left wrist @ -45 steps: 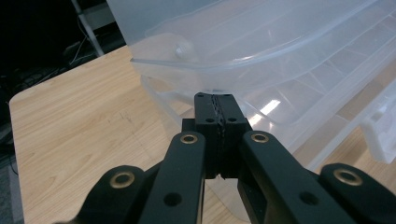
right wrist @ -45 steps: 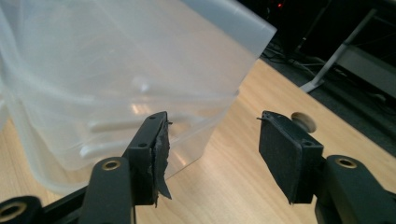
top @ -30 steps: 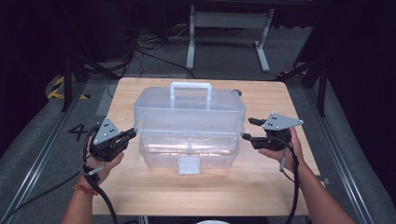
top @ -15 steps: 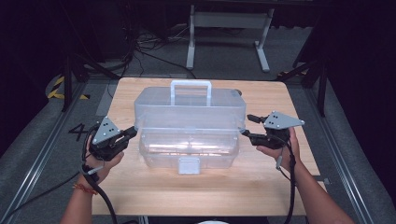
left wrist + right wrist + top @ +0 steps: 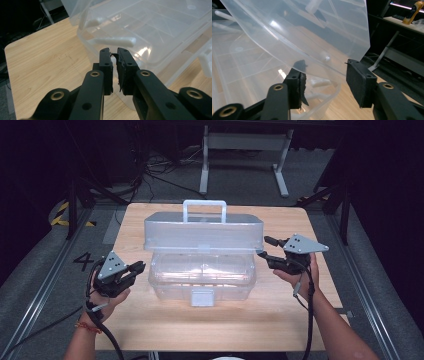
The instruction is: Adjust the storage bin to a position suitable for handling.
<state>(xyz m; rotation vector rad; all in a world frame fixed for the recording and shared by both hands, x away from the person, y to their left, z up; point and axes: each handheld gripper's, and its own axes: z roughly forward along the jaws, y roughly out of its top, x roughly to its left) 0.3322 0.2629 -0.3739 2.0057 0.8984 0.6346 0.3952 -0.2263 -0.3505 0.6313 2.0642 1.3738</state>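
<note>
Table [image 5: 150,330]: wood top, the landmark for the rest. Storage box [image 5: 202,280] sits mid-table, clear plastic, latch tab facing the person. Its lid [image 5: 202,232] is raised off the base, tilted up toward the far side w/ handle on top, so the step in hand looks like opening the box, roughly halfway thru the swing.

Right gripper [image 5: 265,247], at the table's right side, has jaws spread around the lid's right corner [image 5: 352,50]; they've just been closing, lid edge between them, pads not yet pressing.

Left gripper [image 5: 139,268], toward the table's left edge, sits by the base's left end; jaws [image 5: 114,67] nearly together, just been opening slightly, nothing clearly held.

Next, I'd judge: right needs a firm pinch on the lid, then keep swinging it back; left should steady the base so it doesn't slide.
</note>
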